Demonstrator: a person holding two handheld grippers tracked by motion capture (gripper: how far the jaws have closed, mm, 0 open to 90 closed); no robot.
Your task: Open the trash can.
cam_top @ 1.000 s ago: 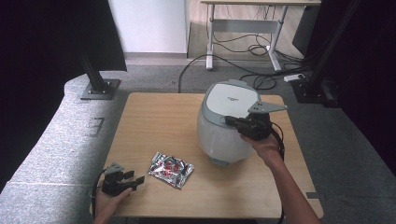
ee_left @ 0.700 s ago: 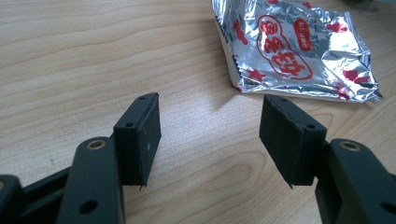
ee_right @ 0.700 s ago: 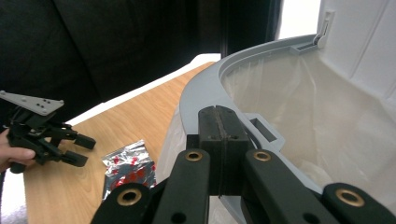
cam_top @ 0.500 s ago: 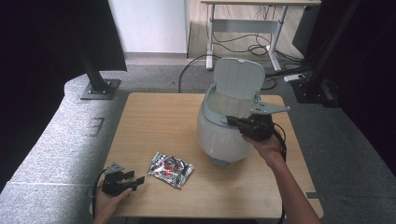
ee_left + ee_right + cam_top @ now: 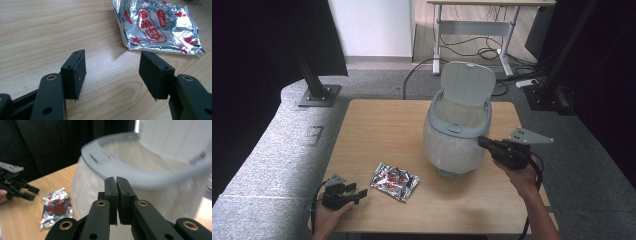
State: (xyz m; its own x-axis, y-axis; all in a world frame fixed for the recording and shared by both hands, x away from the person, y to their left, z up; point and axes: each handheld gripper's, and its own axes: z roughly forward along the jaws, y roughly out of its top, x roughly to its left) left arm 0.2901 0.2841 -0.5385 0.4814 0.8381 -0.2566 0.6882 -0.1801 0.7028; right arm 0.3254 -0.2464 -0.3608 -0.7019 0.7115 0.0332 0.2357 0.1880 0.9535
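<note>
A pale grey lidded bin [image 5: 457, 145] stands on the wooden table [image 5: 377, 130] right of centre, its lid [image 5: 468, 85] flipped up and the inside showing. A silver and red foil packet [image 5: 395, 181] lies flat near the front left, also seen close up as the packet [image 5: 156, 25] and farther off [image 5: 56, 207]. My right gripper [image 5: 482, 143] is shut with nothing in it, just at the bin's right side below the rim [image 5: 116, 185]. My left gripper [image 5: 361, 195] rests open at the front left edge, jaws apart and pointing at the packet [image 5: 112, 72].
Grey padded matting [image 5: 272, 150] surrounds the table. Black stand posts [image 5: 314, 85] rise at the back left and back right. A white desk [image 5: 472, 25] with cables on the floor stands behind the table.
The bin's lid has swung from closed to fully upright. My right gripper has drawn back from the top of the bin toward its right side. The left gripper has stayed put.
</note>
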